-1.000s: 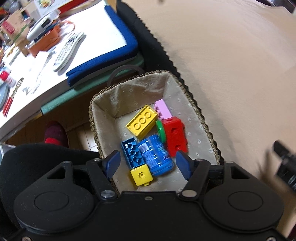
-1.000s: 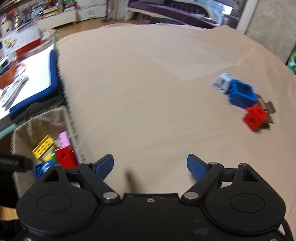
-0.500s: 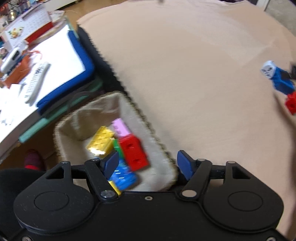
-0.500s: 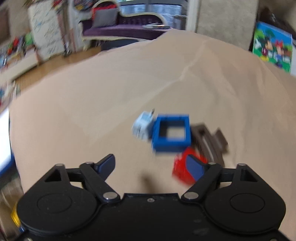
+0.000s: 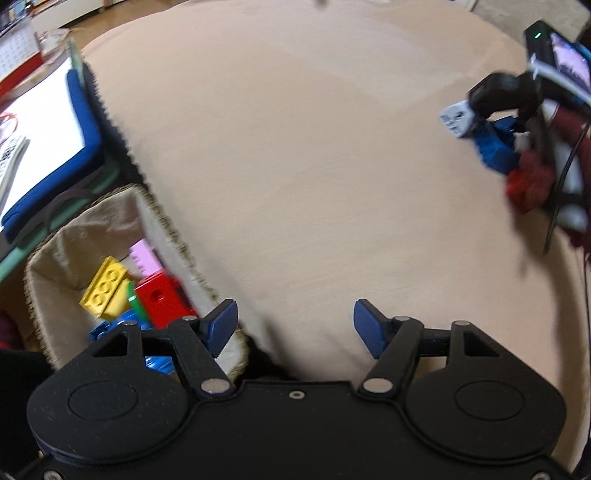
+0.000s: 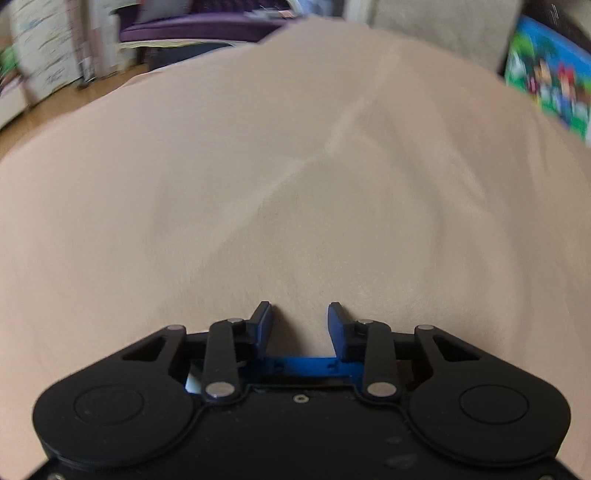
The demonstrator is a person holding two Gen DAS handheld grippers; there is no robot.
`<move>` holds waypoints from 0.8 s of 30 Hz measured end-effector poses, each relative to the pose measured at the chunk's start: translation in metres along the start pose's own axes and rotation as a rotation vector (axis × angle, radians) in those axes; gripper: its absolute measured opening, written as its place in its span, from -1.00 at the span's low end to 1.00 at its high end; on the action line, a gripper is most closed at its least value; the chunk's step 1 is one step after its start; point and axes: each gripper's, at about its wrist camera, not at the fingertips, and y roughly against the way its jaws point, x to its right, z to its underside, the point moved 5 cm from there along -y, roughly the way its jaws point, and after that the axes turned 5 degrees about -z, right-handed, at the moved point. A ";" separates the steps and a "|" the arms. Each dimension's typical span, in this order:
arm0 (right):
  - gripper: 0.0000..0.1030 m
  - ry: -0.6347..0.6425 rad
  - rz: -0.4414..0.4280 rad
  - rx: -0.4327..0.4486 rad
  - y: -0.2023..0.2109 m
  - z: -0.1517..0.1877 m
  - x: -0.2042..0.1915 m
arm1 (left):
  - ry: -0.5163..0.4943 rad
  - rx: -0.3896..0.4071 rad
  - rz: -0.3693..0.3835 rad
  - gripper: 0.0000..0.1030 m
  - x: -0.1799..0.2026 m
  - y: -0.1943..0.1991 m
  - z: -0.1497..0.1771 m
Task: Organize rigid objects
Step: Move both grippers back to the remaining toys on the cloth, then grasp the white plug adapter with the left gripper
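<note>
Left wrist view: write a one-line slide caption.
Open left gripper hovers over beige cloth beside a lined wicker basket of plastic bricks.

The left wrist view looks steeply down from behind its own tongs (image 5: pixel 295 325) onto the beige cloth-covered surface (image 5: pixel 314 166), with the lined basket (image 5: pixel 110 218) of bricks close at lower left of that cloth and the right tongs (image 5: pixel 491 110) far off at its right edge. The right wrist view sits much nearer the same cloth (image 6: pixel 295 203), looking along its own tongs (image 6: pixel 300 325) across it towards a purple sofa (image 6: pixel 192 31) beyond. Both views share the beige cloth; the basket shows only in the left wrist view.
</note>
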 end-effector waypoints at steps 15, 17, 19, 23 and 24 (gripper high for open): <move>-0.33 0.105 -0.219 0.027 0.075 0.087 0.022 | -0.161 0.029 0.008 0.47 0.087 -0.025 0.011; -0.15 0.079 -0.249 0.097 0.089 0.088 0.037 | -0.187 0.039 0.006 0.47 0.094 -0.022 0.006; 0.12 0.040 -0.254 0.169 0.108 0.088 0.055 | -0.212 0.063 -0.012 0.47 0.102 -0.019 -0.001; 0.98 -0.041 -0.026 0.277 0.134 0.102 0.103 | -0.256 0.108 -0.029 0.47 0.122 -0.014 -0.024; 0.98 -0.060 0.043 0.303 0.135 0.108 0.113 | -0.266 0.116 -0.030 0.47 0.129 -0.014 -0.031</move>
